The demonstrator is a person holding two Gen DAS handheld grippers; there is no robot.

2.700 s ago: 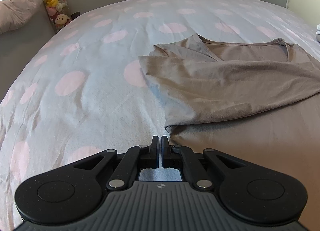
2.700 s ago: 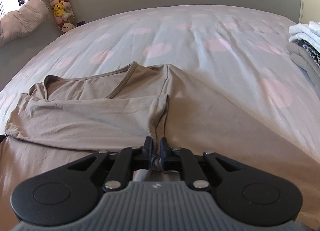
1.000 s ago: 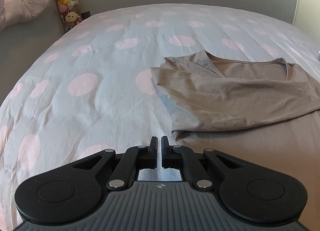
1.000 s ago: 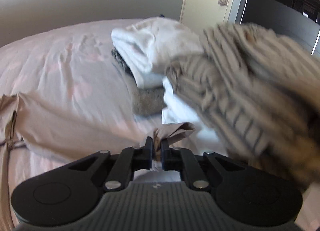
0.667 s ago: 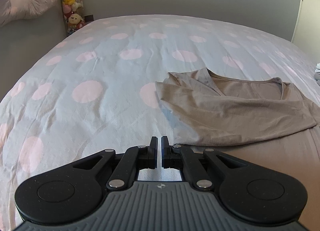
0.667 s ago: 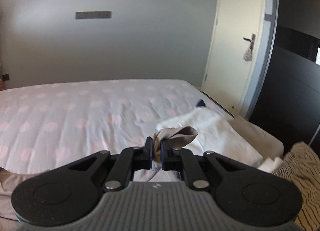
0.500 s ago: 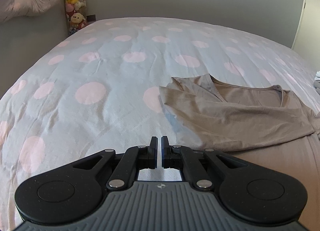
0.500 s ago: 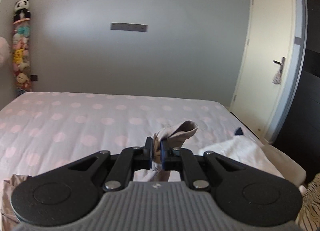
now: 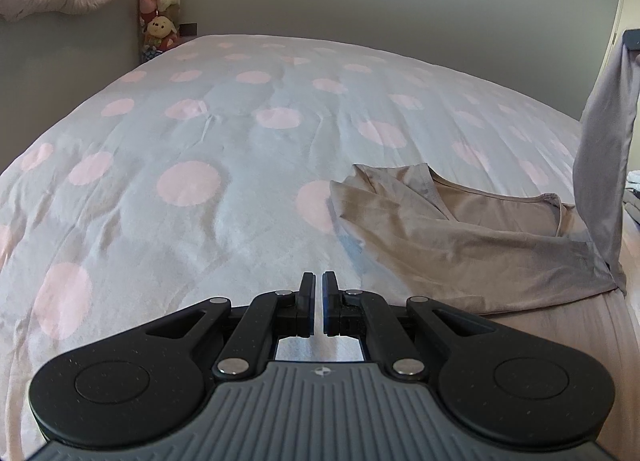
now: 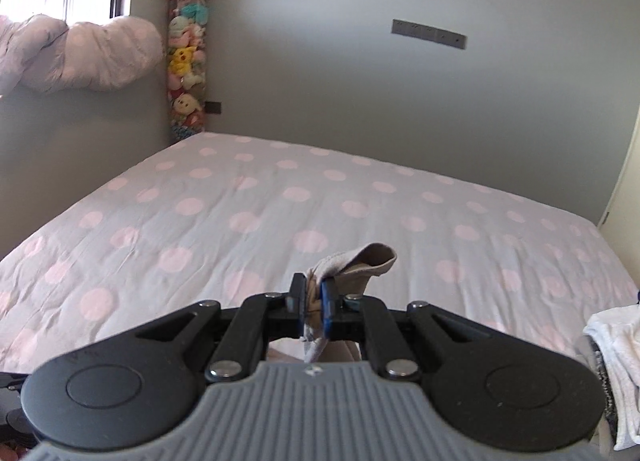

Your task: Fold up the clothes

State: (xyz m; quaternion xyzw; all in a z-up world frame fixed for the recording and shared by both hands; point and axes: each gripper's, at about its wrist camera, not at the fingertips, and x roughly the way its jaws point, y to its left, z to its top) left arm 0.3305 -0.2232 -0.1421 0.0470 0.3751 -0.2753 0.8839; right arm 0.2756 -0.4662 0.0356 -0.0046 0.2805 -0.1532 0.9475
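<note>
The left gripper (image 9: 315, 281) hovers low over the polka-dot bedsheet (image 9: 192, 165), its two fingers drawn almost together with only a thin slit between them and nothing caught there. Ahead of it and to its right lies the taupe V-neck top (image 9: 460, 245), spread on the bed with one sleeve folded across the chest below the neckline. At the far right of that view a strip of the same fabric rises steeply from the garment's edge to the top corner, pulled taut and lifted off the bed.

The right gripper (image 10: 310, 297) is raised well above the mattress and clamps a bunched fold of the taupe top's cloth between its fingers; a small loop of fabric pokes out past the fingertips and a short tail hangs down behind them. In front of this gripper stretches the bare polka-dot sheet up to the grey wall. To its right, at the frame's edge, sits a pile of folded white and grey clothes (image 10: 616, 365).

Far ahead and to the left of both grippers, a tall clear column of plush toys (image 10: 187, 61) stands in the corner, topped by a panda, with a pink-dotted duvet (image 10: 76, 53) heaped beside it near the window. A row of wall switches (image 10: 429, 34) sits on the wall ahead.
</note>
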